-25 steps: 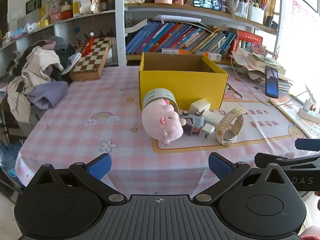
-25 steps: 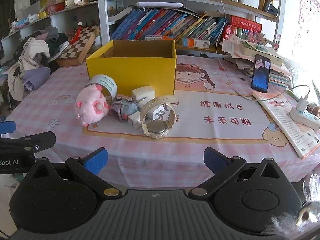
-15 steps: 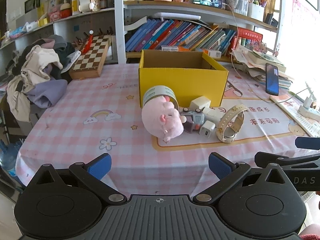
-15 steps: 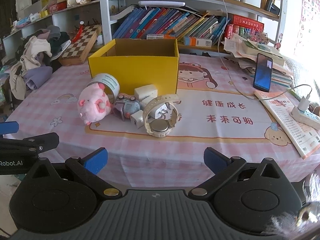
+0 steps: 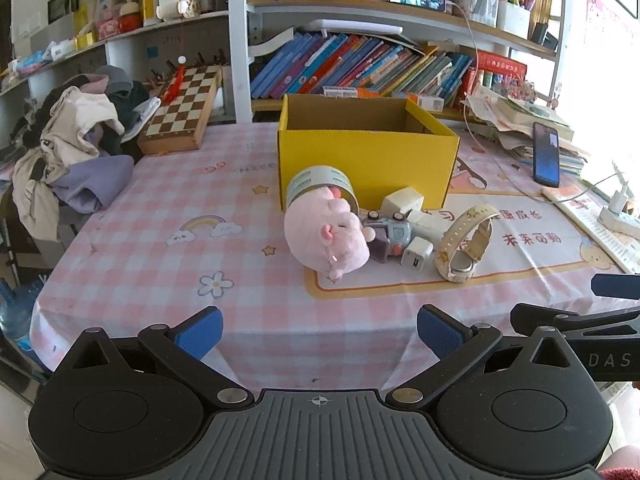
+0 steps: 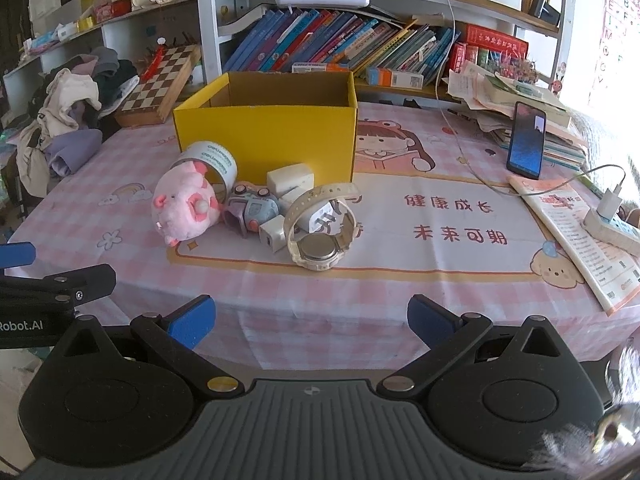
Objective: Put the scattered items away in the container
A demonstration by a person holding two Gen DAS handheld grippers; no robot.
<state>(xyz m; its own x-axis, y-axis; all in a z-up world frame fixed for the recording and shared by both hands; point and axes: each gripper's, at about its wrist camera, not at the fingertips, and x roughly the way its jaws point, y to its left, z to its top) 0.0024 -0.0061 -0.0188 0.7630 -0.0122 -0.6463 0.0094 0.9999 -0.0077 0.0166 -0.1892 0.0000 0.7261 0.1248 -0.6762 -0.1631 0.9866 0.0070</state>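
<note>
Currently held short of the near table edge: left gripper (image 5: 318, 330) and right gripper (image 6: 310, 318), both with fingers spread wide, gripping nothing. Directly ahead, upright on the pink checked tablecloth (image 5: 160, 256): open yellow box (image 5: 366, 160). Clustered against its front wall: tape roll (image 5: 320, 184), pink plush pig (image 5: 326, 236) touching that roll, small toy camera (image 6: 250, 210), white chargers (image 6: 290, 180), cream wristwatch (image 6: 320, 232) standing on edge.
</note>
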